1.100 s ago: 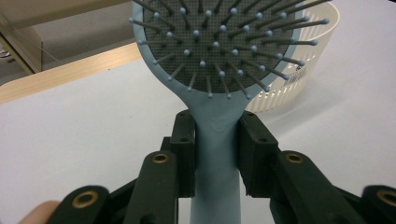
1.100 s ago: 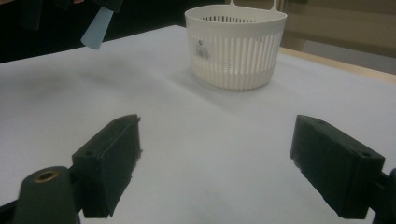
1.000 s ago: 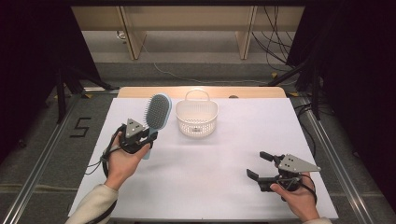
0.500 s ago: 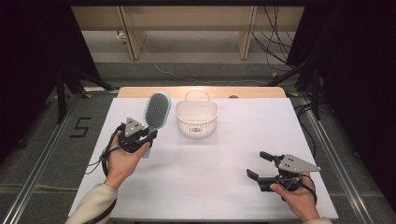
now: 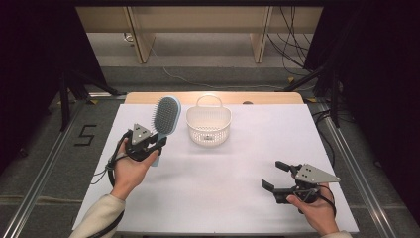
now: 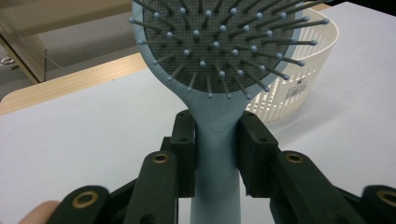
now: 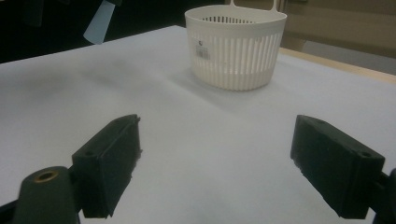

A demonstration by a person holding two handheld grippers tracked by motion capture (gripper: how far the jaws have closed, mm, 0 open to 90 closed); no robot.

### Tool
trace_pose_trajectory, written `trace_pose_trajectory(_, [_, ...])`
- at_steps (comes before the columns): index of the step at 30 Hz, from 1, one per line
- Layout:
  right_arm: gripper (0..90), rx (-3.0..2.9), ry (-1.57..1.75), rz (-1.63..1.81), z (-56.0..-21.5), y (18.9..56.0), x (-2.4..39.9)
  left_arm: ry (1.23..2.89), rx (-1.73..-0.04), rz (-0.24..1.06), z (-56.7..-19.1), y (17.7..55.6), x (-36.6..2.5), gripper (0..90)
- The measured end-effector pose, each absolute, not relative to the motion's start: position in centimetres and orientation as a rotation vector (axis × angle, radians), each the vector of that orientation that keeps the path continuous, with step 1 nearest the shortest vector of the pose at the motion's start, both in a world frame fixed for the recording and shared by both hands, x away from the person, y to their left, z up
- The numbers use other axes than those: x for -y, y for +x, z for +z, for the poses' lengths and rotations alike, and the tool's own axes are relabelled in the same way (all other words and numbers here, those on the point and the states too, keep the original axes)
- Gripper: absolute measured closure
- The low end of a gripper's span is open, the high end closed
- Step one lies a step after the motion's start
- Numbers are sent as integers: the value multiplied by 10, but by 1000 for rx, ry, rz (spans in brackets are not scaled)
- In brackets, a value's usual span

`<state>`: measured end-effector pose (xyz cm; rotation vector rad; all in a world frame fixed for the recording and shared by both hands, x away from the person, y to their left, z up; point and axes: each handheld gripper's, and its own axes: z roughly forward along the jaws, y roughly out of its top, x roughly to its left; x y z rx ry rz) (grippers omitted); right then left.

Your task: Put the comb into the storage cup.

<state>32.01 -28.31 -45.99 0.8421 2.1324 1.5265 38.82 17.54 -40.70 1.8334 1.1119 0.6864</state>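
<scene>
A pale blue hairbrush point(image 5: 165, 118) with a grey bristle pad is held up off the table at the left, its head tilted toward the back. My left gripper point(image 5: 157, 143) is shut on its handle point(image 6: 216, 154), both black pads pressed against the sides. A white slotted plastic basket point(image 5: 208, 125) with a hoop handle stands just right of the brush head, near the table's far edge, also as basket point(image 6: 299, 84) and basket point(image 7: 236, 44). My right gripper point(image 5: 274, 176) rests low at the front right, jaws wide apart over bare table, nothing between them.
The table point(image 5: 237, 168) is covered in white, with a wooden strip point(image 5: 267, 97) along its far edge. Metal rails run along both sides. A number is taped on the floor point(image 5: 85, 135) at the left. Cables point(image 5: 297, 29) and furniture legs lie beyond the table.
</scene>
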Motion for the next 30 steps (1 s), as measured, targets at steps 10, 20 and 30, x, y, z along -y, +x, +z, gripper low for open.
trace_pose_trajectory(10, [166,-2134,840,1524,-460,320,283,1828,-1105,690,-406,389,-174,699])
trace_pose_trajectory(20, [166,-2134,841,1524,-460,320,283,1824,-1101,690,-405,389,-173,699])
trace_pose_trajectory(30, [166,-2132,842,1525,-460,320,283,1820,-1099,690,-404,390,-172,699])
